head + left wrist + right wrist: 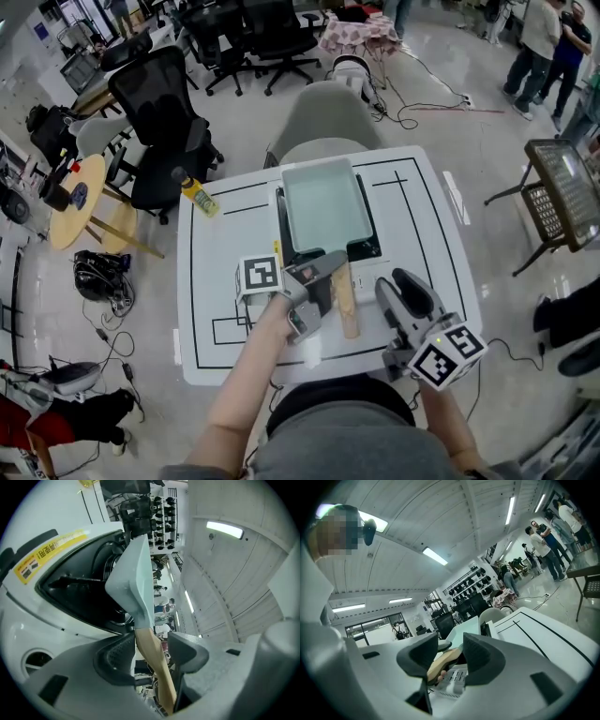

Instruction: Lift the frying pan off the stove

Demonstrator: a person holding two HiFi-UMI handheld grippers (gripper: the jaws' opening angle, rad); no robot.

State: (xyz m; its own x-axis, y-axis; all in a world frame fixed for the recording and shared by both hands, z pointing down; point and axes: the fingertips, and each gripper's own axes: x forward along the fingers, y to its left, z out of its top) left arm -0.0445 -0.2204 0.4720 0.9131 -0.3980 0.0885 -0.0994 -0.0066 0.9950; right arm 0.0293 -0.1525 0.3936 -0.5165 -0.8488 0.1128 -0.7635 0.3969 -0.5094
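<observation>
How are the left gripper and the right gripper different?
The left gripper has the pan handle between its jaws, not squeezed. The right gripper has nothing between its jaws. The left gripper is at the stove, while the right gripper is off to the side, near the table's front edge. Both have their jaws apart.

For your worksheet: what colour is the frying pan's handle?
Handle: light tan wood; left gripper view.

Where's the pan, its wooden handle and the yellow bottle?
frying pan (323, 206), head view, its pale inside floor
wooden handle (349, 309), head view, halfway along it
yellow bottle (200, 197), head view, its body
</observation>
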